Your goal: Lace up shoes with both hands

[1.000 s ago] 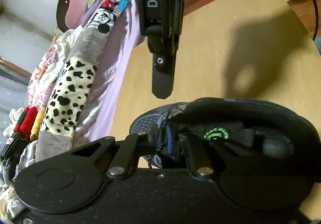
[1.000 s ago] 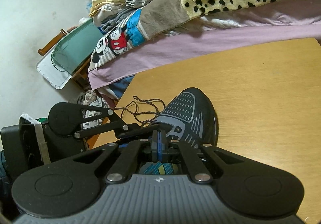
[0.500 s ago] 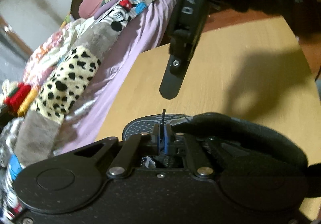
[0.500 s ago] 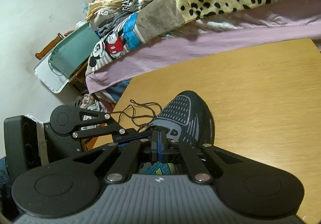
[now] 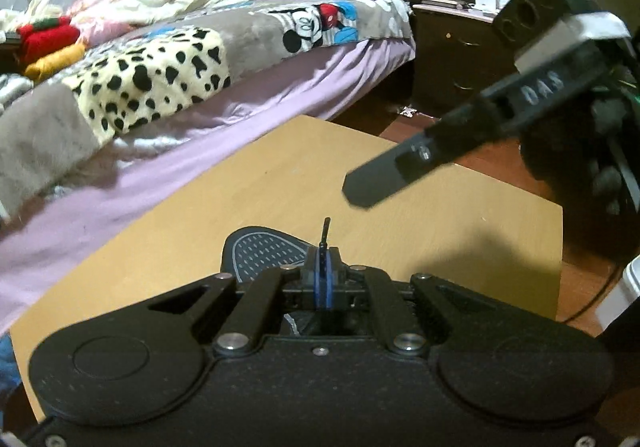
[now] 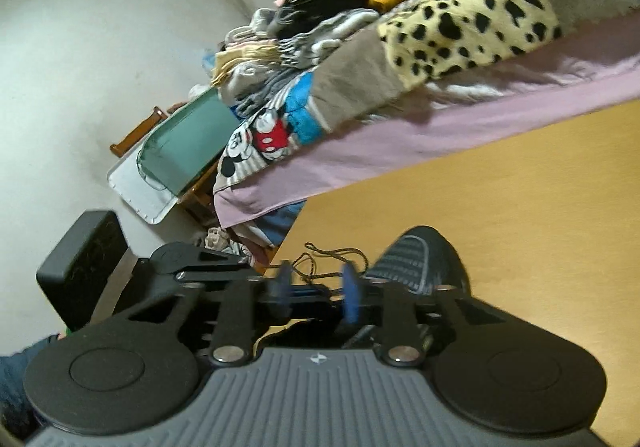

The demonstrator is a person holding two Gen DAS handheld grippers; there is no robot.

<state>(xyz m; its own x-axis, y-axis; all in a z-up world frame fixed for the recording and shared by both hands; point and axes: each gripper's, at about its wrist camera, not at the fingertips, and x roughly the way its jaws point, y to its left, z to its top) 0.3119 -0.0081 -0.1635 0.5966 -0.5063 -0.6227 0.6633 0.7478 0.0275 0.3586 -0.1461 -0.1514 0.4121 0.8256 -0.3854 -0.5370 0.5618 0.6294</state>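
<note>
Left wrist view: left gripper [image 5: 321,259] pinched shut on the lace tip [image 5: 325,233] above the shoe [image 5: 260,253].
Right gripper [image 6: 316,287] has just been opening, its jaws part-open and empty; shoe rests on the table [image 5: 260,183].

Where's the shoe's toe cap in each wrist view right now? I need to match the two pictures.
Left wrist: the toe cap sits low at centre, just left of the shut left gripper, partly hidden behind it.
Right wrist: the toe cap sits lower centre-right, beyond the open right gripper.
Shared landmark: the spotted blanket patch.
</note>
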